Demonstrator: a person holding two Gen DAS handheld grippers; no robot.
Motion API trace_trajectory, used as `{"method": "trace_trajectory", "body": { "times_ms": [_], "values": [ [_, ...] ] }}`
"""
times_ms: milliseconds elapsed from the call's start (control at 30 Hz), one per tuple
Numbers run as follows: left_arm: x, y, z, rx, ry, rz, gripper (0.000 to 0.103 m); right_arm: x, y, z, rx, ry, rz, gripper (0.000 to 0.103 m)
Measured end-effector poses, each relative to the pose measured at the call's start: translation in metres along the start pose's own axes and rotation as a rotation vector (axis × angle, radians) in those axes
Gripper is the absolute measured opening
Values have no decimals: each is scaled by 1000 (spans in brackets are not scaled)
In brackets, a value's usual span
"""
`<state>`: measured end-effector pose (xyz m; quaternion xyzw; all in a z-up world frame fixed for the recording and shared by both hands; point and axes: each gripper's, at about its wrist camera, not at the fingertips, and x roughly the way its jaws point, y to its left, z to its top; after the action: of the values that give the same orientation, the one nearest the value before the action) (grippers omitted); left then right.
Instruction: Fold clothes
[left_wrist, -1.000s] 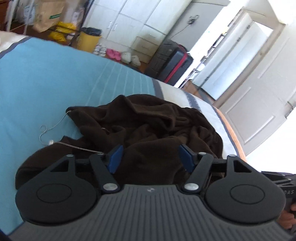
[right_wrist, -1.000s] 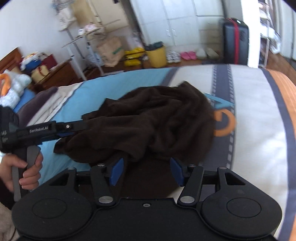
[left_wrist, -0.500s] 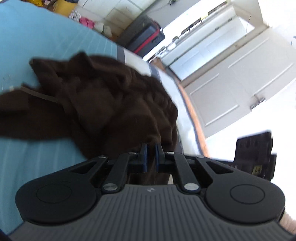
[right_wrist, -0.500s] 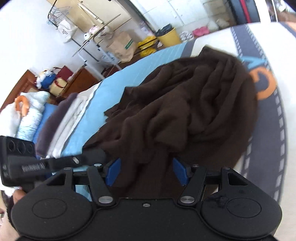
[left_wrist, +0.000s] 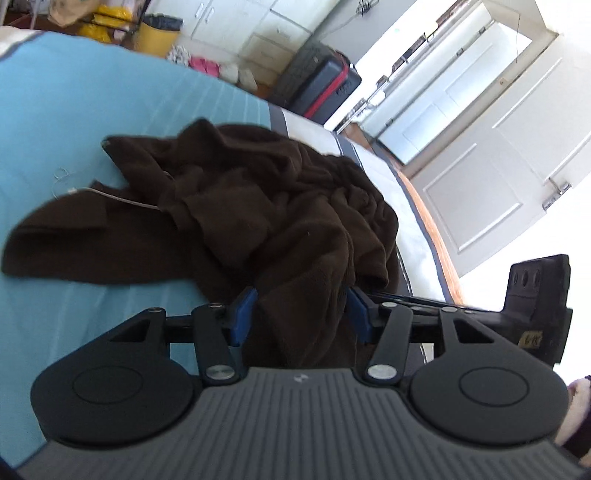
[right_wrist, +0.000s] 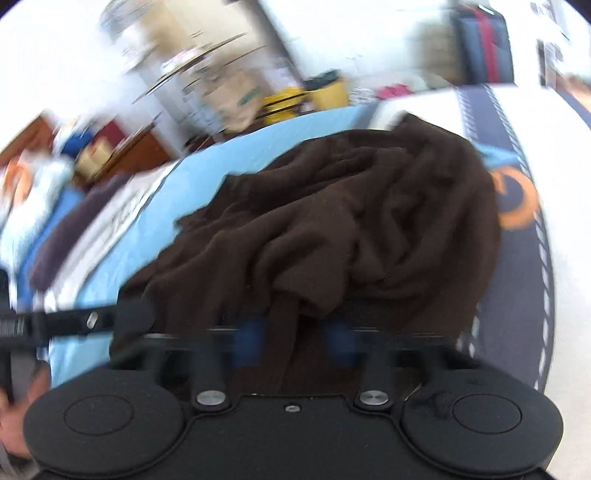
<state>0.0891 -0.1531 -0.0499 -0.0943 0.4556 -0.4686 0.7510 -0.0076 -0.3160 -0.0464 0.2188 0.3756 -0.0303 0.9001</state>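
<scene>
A crumpled dark brown fleece garment lies in a heap on the blue and white bed; it also shows in the right wrist view. A pale drawstring trails from it at the left. My left gripper is open, its blue pads either side of a hanging fold of the garment at the near edge. My right gripper is open, its pads either side of a brown fold; that view is blurred by motion. Each gripper shows at the edge of the other's view.
The bed cover is light blue with white and grey stripes and an orange print. A suitcase, a yellow bin, shoes and white cupboards stand beyond the bed. Folded bedding lies at the left.
My left gripper closed on the garment half a second ago and has opened again around a fold. My right gripper stayed open and is moving fast, blurring its view.
</scene>
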Motion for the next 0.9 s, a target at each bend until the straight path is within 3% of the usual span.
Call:
{"method": "trace_trajectory", "body": {
  "times_ms": [100, 167, 233, 367, 500, 567, 700, 767, 800, 833, 900],
  "values": [
    [-3, -6, 0, 49, -39, 9, 53, -11, 15, 2, -124, -71, 1, 4],
    [-11, -11, 2, 94, -80, -7, 53, -19, 16, 9, -118, -96, 13, 4],
    [-17, -16, 4, 137, -118, -18, 61, -27, 14, 16, -107, -122, 14, 4],
    [-26, -25, 7, 214, -171, -67, 62, -46, 8, 28, -69, -189, 46, 4],
    [-23, -37, 5, 279, -147, -197, 64, -67, 10, 33, -47, -241, 154, 4],
    [-21, -44, 2, 311, -138, -255, 72, -76, 16, 33, -54, -249, 214, 4],
    [-10, -53, -5, 342, -151, -277, 81, -92, 30, 28, -75, -249, 375, 4],
    [-6, -55, -5, 367, -154, -221, 80, -98, 36, 25, -90, -235, 454, 4],
    [-5, -56, -4, 381, -154, -177, 71, -101, 39, 24, -108, -228, 487, 4],
    [-4, -56, -3, 395, -155, -133, 44, -104, 41, 23, -128, -224, 508, 4],
    [-1, -56, -1, 423, -156, -45, 11, -109, 42, 25, -156, -222, 481, 6]
  ]
}}
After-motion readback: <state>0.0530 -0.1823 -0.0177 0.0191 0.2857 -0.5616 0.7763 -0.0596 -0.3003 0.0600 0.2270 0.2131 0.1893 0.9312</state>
